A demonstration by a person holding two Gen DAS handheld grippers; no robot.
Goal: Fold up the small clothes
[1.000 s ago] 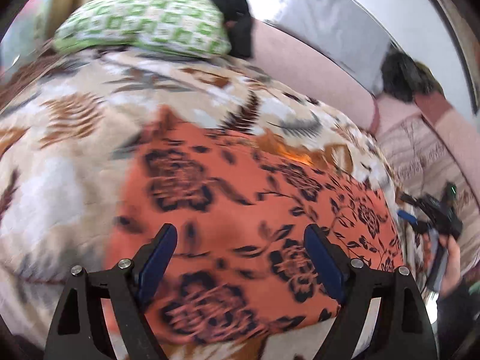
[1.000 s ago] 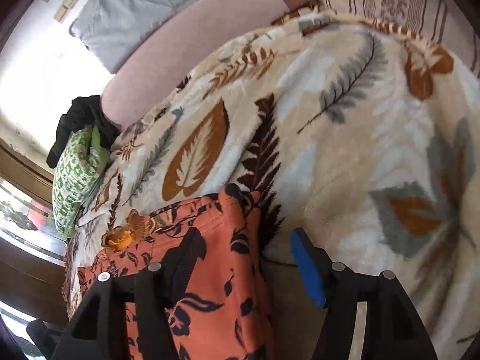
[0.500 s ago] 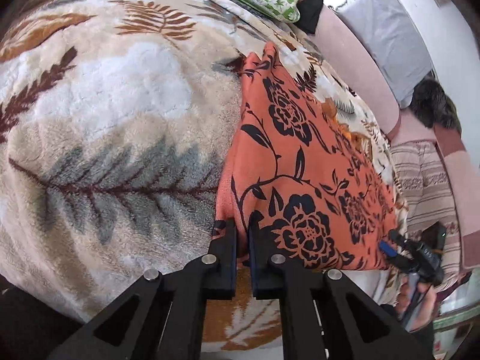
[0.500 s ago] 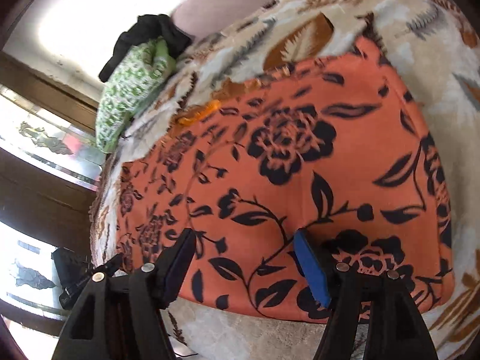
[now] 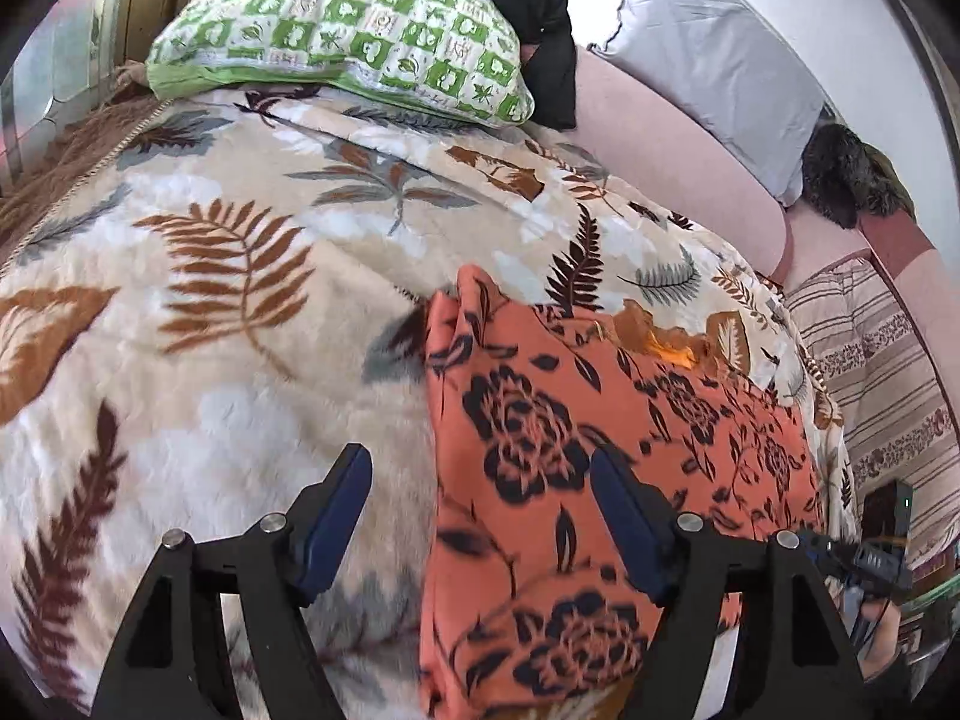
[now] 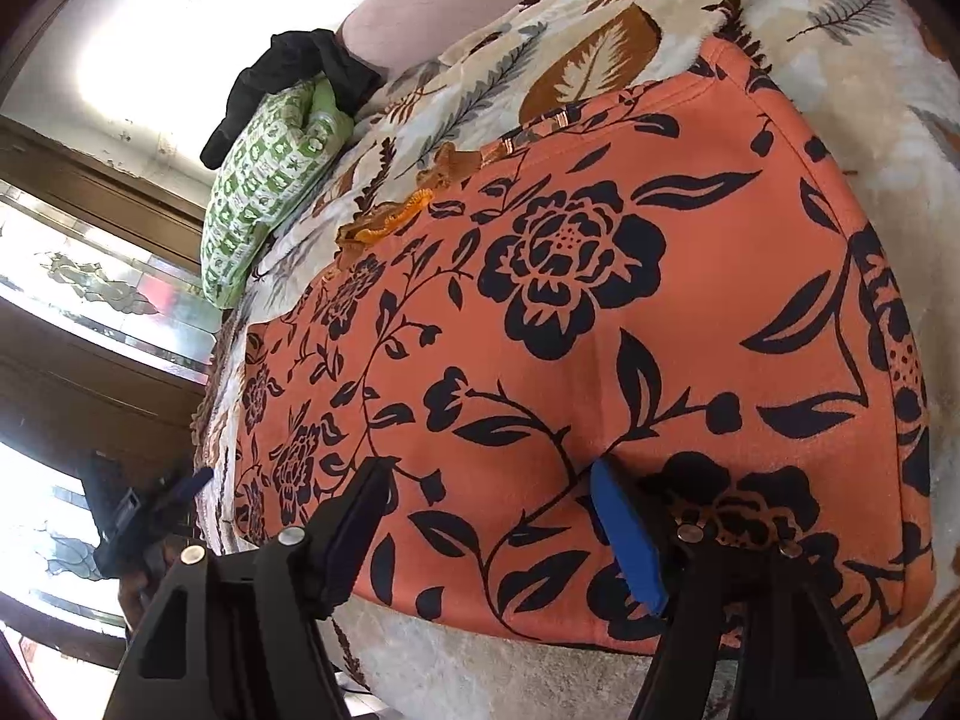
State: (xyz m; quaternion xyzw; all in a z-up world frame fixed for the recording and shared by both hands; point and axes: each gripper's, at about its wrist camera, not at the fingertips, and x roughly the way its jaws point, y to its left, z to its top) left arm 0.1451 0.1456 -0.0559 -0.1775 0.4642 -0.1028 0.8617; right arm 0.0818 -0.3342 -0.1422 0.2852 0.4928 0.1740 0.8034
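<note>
Both my grippers, left (image 5: 480, 516) and right (image 6: 489, 522), gape wide over the flat orange cloth (image 6: 570, 330), holding nothing. Next I likely pinch an edge for a fold.

Garment (image 5: 570, 480) on blanket (image 5: 210, 300) (pillow (image 5: 342, 42) behind)

The orange garment (image 6: 600, 312) is a thin, smooth, matt woven cloth with a black flower print. Under it the leaf-print blanket (image 5: 240, 312) looks like thick fleece, soft and fuzzy. At 12 o'clock in the left wrist view the green checked pillow (image 5: 360, 42) has a smooth cotton-like cover. The left gripper (image 5: 480, 510) is matt black plastic with shiny metal screws and blue rubbery pads (image 5: 336, 510). The right gripper (image 6: 492, 516) is of the same make.
</note>
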